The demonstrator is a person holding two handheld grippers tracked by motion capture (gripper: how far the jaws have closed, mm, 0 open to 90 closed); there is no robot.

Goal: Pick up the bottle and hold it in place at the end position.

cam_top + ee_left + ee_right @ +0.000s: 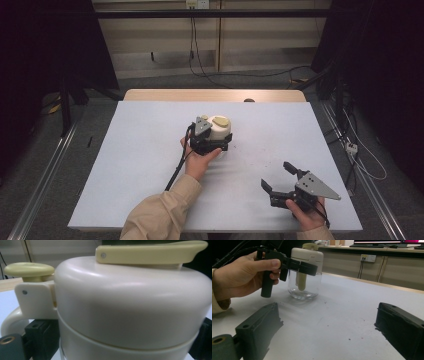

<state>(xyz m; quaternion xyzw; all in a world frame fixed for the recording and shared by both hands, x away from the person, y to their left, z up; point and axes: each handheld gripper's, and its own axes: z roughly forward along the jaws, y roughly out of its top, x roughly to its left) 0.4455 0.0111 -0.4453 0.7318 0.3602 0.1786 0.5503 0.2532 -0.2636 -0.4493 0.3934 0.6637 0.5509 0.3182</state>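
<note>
Near the middle of the white table (150, 165) stands a clear glass jar (304, 288) with a cream plastic lid (130, 305) and a pale yellow handle (152, 252) on top. The left gripper (209, 142) reaches it from the person's side, its black jaws set on either side of the lid and pressed against it, with the left hand (239, 277) around the grip. The right gripper (280, 182) rests well apart, near the table's front right corner, jaws spread wide over bare tabletop and holding nothing.
</note>
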